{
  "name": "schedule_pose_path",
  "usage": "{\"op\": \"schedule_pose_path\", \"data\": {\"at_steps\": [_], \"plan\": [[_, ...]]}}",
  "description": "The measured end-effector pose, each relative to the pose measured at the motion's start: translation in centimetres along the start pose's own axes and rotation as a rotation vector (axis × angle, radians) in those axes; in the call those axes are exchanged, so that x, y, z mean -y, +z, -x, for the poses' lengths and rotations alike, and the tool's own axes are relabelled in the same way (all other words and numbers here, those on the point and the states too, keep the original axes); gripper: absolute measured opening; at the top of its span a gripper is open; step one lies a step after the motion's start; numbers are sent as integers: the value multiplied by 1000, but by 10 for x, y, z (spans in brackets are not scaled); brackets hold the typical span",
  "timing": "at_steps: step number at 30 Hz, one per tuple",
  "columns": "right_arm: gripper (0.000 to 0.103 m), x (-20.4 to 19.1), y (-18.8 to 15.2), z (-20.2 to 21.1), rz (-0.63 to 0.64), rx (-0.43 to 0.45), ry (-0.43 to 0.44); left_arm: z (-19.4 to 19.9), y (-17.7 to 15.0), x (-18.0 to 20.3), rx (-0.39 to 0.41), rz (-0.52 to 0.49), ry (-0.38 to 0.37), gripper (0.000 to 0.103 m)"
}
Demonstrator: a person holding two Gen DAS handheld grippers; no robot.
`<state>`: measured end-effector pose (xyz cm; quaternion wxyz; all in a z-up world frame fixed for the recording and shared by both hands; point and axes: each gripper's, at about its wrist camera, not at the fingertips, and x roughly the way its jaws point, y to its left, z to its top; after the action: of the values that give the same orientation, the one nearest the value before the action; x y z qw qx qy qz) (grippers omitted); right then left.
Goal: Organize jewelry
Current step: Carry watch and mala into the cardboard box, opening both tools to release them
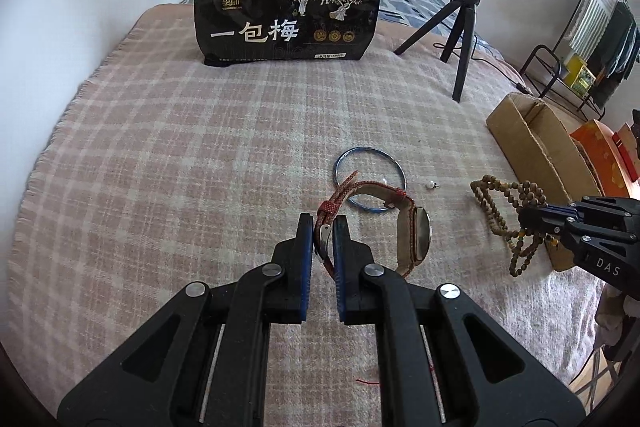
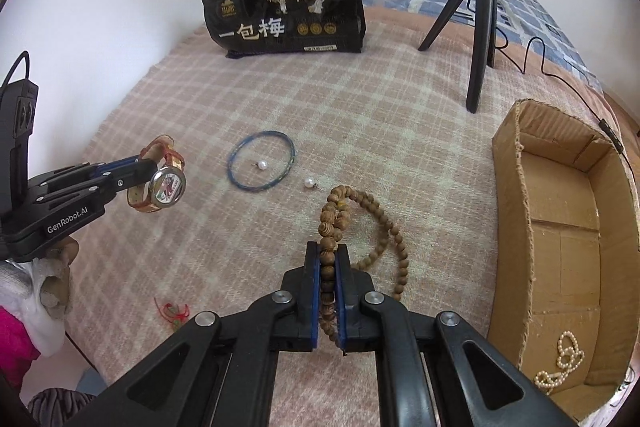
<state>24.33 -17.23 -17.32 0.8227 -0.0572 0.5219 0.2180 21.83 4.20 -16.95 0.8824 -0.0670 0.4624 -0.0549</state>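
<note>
While clamping watch (image 1: 416, 235), left hand-held gripper (image 1: 323, 227)

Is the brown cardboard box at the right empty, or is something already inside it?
Not empty. The brown cardboard box is open on top, and a white pearl necklace lies on its floor near one end; the rest of the floor looks bare.

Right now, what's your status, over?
Left hand-held gripper shut on wristwatch strap. Right hand-held gripper shut on wooden bead strand. Cardboard box path clear.
</note>
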Motion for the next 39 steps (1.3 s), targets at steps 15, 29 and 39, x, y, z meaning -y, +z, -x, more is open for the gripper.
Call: {"op": "schedule_pose_path", "data": {"at_steps": [15,29,39], "plan": [[4,2,-18,74,-20,118,25,42,0,39,57,-58,-44,8],[4,38,-39,142,-83,241,6,56,4,88,82,-124,-104,8],[4,78,-49,168,-137,285,-53,50,14,124,86,-158,-141,8]]}}
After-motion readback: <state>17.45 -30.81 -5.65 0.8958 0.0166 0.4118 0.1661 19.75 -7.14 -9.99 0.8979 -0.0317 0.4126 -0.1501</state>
